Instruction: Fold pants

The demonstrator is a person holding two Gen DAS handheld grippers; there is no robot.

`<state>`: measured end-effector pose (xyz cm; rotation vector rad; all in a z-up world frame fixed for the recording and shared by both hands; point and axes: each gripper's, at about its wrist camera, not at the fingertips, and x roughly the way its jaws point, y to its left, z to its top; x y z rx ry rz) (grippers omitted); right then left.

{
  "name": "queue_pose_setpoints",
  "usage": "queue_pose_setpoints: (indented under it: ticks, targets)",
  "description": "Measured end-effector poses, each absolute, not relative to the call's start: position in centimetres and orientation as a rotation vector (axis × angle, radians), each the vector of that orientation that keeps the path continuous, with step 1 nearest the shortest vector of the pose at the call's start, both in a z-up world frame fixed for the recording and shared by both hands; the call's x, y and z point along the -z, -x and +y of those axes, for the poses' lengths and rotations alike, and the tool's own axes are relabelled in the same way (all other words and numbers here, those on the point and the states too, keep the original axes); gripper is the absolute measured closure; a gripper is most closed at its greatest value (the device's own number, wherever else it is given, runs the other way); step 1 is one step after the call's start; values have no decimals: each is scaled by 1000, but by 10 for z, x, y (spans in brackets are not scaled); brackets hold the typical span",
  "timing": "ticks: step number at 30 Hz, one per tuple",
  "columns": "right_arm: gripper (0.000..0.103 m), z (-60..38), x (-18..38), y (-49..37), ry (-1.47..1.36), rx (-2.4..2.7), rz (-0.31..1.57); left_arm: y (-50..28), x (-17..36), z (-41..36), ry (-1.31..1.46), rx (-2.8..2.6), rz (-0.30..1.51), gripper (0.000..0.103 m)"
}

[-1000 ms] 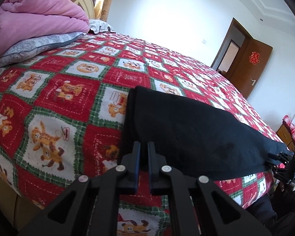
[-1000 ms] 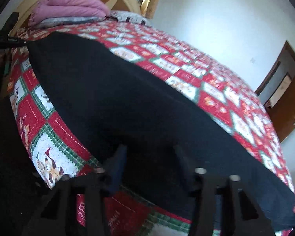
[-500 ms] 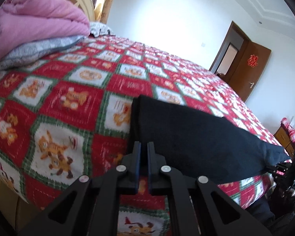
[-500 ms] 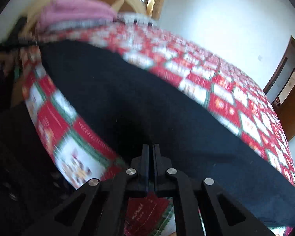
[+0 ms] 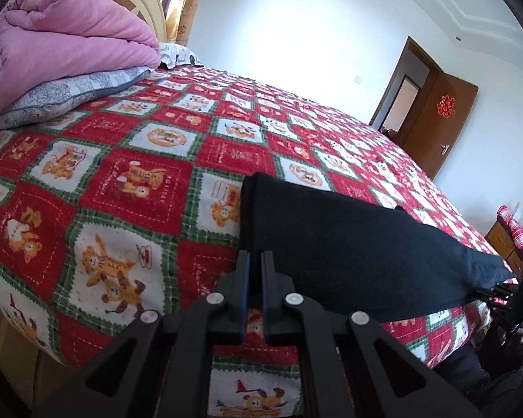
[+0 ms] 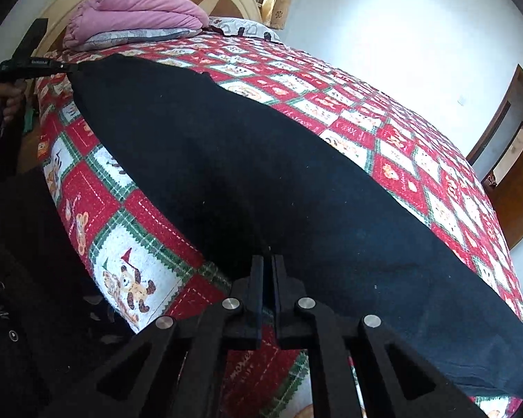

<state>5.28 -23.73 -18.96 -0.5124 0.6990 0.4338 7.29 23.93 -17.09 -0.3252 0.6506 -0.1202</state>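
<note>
Right tool (image 6: 268, 263) closed since earlier; both pinching pants (image 6: 261, 174).

The left tongs (image 5: 255, 261) have their fingers pressed nearly together at the bed's near edge. The right tongs (image 6: 268, 266) are likewise closed (only a sliver of gap), pinching dark cloth at the same edge.
</note>
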Motion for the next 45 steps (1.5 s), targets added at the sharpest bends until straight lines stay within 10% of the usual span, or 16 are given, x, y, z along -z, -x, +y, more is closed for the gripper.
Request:
queue_pose_setpoints:
  ticks: [33,37,43,45]
  targets:
    - [103,-173,180,-62,406,-649,713,-74,180,241,348,139,663,97]
    - [57,-174,185,-73,420,-604,705,-74,181,241,353,139,665,97]
    - [58,-168,188,-79,410,-640,723,-74,182,241,359,141,665,97]
    - [72,-166,192,-81,420,-627,728,-74,182,241,360,142,664,97]
